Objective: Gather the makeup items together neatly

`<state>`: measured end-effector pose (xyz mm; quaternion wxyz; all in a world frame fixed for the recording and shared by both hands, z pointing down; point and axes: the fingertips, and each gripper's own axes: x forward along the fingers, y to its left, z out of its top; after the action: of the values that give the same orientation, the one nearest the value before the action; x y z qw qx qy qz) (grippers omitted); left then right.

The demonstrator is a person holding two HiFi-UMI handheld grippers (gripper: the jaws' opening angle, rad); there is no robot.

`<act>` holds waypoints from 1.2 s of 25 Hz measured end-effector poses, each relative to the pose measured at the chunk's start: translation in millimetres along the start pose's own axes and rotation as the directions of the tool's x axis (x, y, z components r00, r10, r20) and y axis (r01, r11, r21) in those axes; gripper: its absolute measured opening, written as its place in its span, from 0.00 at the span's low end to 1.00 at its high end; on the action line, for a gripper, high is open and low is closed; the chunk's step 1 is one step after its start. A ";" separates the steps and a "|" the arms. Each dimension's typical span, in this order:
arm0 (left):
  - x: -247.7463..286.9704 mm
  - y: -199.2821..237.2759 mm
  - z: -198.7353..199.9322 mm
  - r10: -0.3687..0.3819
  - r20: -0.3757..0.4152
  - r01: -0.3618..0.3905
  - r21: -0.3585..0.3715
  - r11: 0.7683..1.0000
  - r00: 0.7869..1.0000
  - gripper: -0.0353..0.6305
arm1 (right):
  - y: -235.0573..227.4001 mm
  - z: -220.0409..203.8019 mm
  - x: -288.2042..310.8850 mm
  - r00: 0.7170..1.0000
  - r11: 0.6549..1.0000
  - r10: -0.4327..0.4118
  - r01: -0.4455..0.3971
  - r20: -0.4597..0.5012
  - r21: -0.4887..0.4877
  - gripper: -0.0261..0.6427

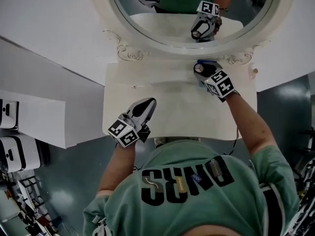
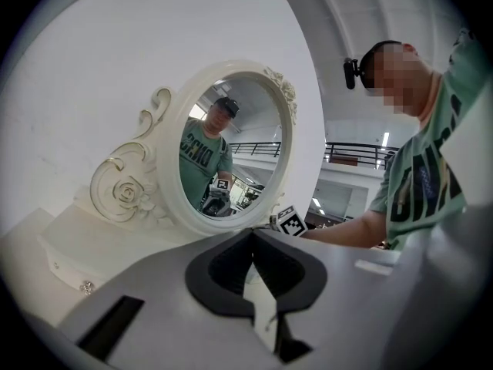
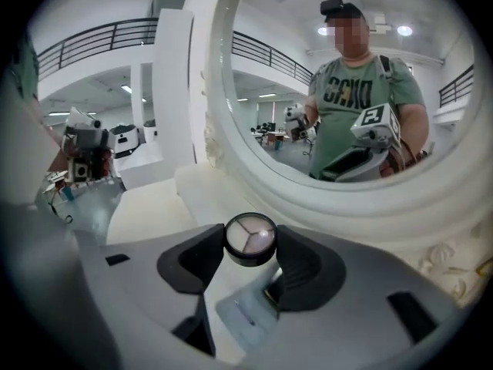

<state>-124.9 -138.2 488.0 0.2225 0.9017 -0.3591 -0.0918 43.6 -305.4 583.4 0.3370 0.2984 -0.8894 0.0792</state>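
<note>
Left tool [image 1: 147,103]: jaws fully closed, pads meeting [image 2: 253,234], nothing between them. It sits level over the front-left part of the white vanity counter [image 1: 167,107], pointing toward the oval mirror [image 1: 167,45].

Right tool [image 1: 201,71]: jaws partly apart and closed onto a round compact [image 3: 250,239], with a pad touching each side of its black rim. The compact's face shows three pale pinkish sections. The tool is tilted downward, at the back-right of the counter, just beside the base of the mirror frame.

In the head view the compact [image 1: 199,68] sits at the right tool's tips, close to the mirror's carved corner scroll. A pale blue flat item [image 3: 248,311] lies on the counter under the right tool's jaws; can't tell what it is.

The two tools are well apart. The mirror reflects both tools and the person in a green shirt [image 1: 197,191].
</note>
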 end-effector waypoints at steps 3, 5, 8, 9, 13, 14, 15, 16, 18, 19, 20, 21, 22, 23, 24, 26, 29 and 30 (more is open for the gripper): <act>-21.2 9.1 5.6 0.043 0.037 -0.043 0.001 0.999 0.998 0.07 | 54.0 33.4 5.2 0.994 0.993 0.100 -0.097 0.048 -0.063 0.35; -40.3 15.0 8.1 0.083 0.060 -0.083 -0.001 0.997 0.995 0.07 | 91.9 47.4 18.9 0.983 0.980 0.174 -0.168 0.054 -0.103 0.35; -74.2 27.2 8.9 0.140 0.084 -0.140 -0.004 0.990 0.987 0.07 | 146.5 55.9 48.8 0.963 0.955 0.266 -0.259 0.034 -0.143 0.35; -86.7 32.1 7.8 0.159 0.090 -0.159 -0.007 0.987 0.983 0.07 | 164.2 55.6 59.9 0.956 0.947 0.292 -0.285 0.022 -0.151 0.35; -142.6 46.9 -3.9 0.250 0.101 -0.248 -0.034 0.968 0.963 0.07 | 234.5 42.4 104.4 0.922 0.904 0.384 -0.386 -0.046 -0.183 0.35; -155.2 49.7 -6.5 0.266 0.101 -0.263 -0.039 0.964 0.959 0.07 | 248.2 37.2 113.7 0.917 0.897 0.394 -0.398 -0.064 -0.191 0.35; -166.9 52.5 -8.3 0.277 0.101 -0.273 -0.045 0.961 0.956 0.07 | 259.8 31.6 122.1 0.914 0.893 0.398 -0.406 -0.080 -0.196 0.35; -177.9 55.0 -9.6 0.286 0.101 -0.282 -0.050 0.958 0.953 0.07 | 269.6 26.1 129.5 0.912 0.890 0.399 -0.411 -0.096 -0.200 0.35; -197.4 59.1 -12.8 0.305 0.102 -0.300 -0.061 0.952 0.947 0.07 | 285.6 14.8 141.7 0.907 0.884 0.404 -0.421 -0.122 -0.202 0.35; -205.6 60.8 -15.2 0.315 0.103 -0.310 -0.067 0.949 0.943 0.07 | 292.0 8.6 146.4 0.904 0.882 0.407 -0.427 -0.133 -0.202 0.35; -212.6 62.6 -17.8 0.324 0.103 -0.318 -0.073 0.945 0.940 0.07 | 297.4 2.6 150.3 0.901 0.879 0.409 -0.432 -0.144 -0.204 0.35; -218.4 64.6 -20.5 0.331 0.103 -0.324 -0.078 0.943 0.938 0.07 | 301.6 -2.7 153.6 0.899 0.876 0.410 -0.435 -0.153 -0.209 0.35; -222.8 66.5 -23.0 0.335 0.102 -0.328 -0.082 0.941 0.937 0.07 | 304.7 -7.5 156.4 0.898 0.875 0.409 -0.436 -0.160 -0.212 0.35; -226.1 68.1 -25.4 0.338 0.100 -0.331 -0.086 0.940 0.936 0.07 | 307.2 -12.5 158.6 0.898 0.874 0.408 -0.437 -0.167 -0.213 0.35; -228.1 69.2 -27.6 0.340 0.098 -0.332 -0.089 0.939 0.935 0.07 | 309.4 -17.4 160.0 0.896 0.873 0.409 -0.439 -0.172 -0.211 0.35; -228.9 70.3 -30.6 0.337 0.094 -0.329 -0.095 0.940 0.937 0.07 | 313.0 -26.4 161.5 0.893 0.871 0.411 -0.444 -0.183 -0.211 0.35; -224.1 69.7 -33.0 0.325 0.080 -0.317 -0.101 0.943 0.942 0.07 | 314.7 -39.9 163.5 0.893 0.869 0.401 -0.442 -0.205 -0.223 0.35; -221.6 69.1 -33.5 0.320 0.074 -0.312 -0.102 0.945 0.944 0.07 | 314.3 -45.4 164.8 0.892 0.868 0.394 -0.440 -0.219 -0.230 0.35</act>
<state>-316.7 -18.8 551.2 0.2578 0.8167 -0.5043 -0.1109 -213.1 -114.2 743.4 0.4222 0.0415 -0.9041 0.0511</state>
